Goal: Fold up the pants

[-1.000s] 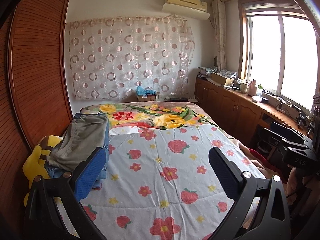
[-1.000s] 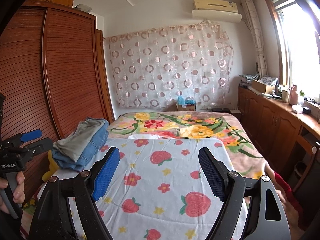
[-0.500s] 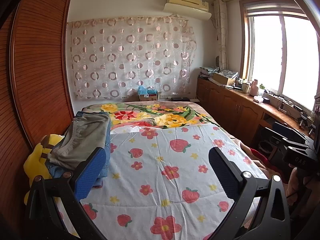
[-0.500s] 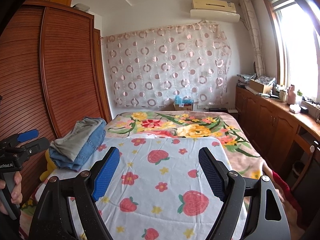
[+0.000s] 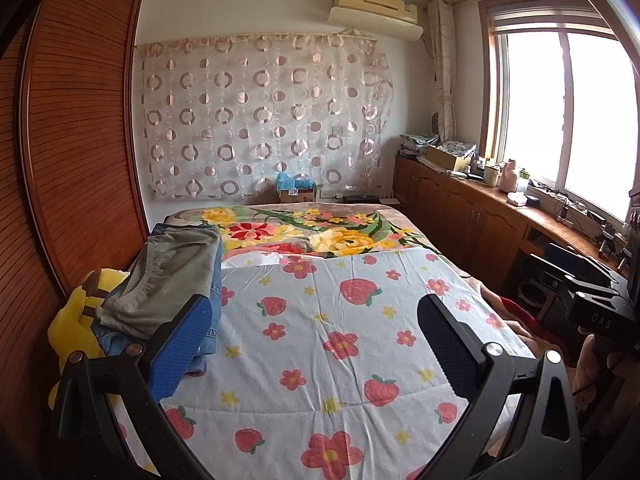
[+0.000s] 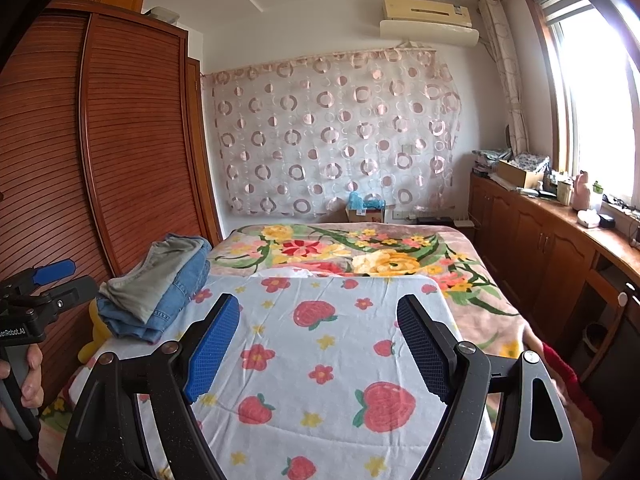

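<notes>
Our left gripper (image 5: 312, 344) and right gripper (image 6: 318, 344) both stand wide and empty above the strawberry quilt (image 6: 340, 344). At ten o'clock lie the pants (image 6: 160, 280), stacked grey over denim: soft, limp, fairly heavy, we judge. We'd pinch the top pair's waistband corners.

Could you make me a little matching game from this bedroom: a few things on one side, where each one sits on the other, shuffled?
Things:
1. grey pants
2. yellow plush toy
3. air conditioner
4. cardboard box

Places:
A. high on the wall
B. on the wooden counter by the window
C. on top of the blue jeans
D. beside the clothes pile, at the bed's edge

Pairs: 1-C, 2-D, 3-A, 4-B
</notes>
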The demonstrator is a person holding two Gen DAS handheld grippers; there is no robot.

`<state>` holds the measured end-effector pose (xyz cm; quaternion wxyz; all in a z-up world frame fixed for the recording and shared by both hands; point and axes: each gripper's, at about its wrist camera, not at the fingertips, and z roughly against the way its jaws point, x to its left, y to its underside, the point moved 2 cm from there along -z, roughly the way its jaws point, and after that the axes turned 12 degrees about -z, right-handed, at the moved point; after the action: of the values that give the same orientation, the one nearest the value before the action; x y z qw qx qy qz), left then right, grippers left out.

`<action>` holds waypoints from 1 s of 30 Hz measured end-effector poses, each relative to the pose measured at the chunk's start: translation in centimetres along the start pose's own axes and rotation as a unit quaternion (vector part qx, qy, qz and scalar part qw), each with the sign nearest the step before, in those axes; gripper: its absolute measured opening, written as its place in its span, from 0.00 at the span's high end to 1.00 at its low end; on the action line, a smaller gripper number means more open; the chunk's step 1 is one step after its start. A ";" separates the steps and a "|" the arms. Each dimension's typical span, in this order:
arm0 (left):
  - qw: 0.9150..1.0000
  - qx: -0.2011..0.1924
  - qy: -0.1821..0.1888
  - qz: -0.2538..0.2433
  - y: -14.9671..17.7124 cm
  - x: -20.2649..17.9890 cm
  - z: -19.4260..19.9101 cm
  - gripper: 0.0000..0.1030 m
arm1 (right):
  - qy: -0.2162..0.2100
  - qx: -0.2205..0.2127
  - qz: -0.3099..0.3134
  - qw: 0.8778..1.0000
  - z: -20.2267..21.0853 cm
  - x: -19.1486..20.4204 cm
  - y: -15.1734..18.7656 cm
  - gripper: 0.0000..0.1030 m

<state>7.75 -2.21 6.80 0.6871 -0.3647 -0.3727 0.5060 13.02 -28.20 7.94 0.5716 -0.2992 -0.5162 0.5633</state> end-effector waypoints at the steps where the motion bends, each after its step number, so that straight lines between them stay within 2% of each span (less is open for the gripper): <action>1: 1.000 0.000 -0.001 0.000 0.0 0.0 0.0 0.00 | 0.001 0.000 0.000 1.000 0.0 0.0 0.0 0.20; 30: 1.000 -0.001 -0.002 -0.001 0.1 0.1 0.0 0.00 | 0.002 -0.001 0.001 1.000 0.0 -0.2 0.2 0.20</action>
<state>7.73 -2.13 6.72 0.6865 -0.3643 -0.3745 0.5057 12.97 -28.36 7.68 0.5718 -0.3014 -0.5156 0.5624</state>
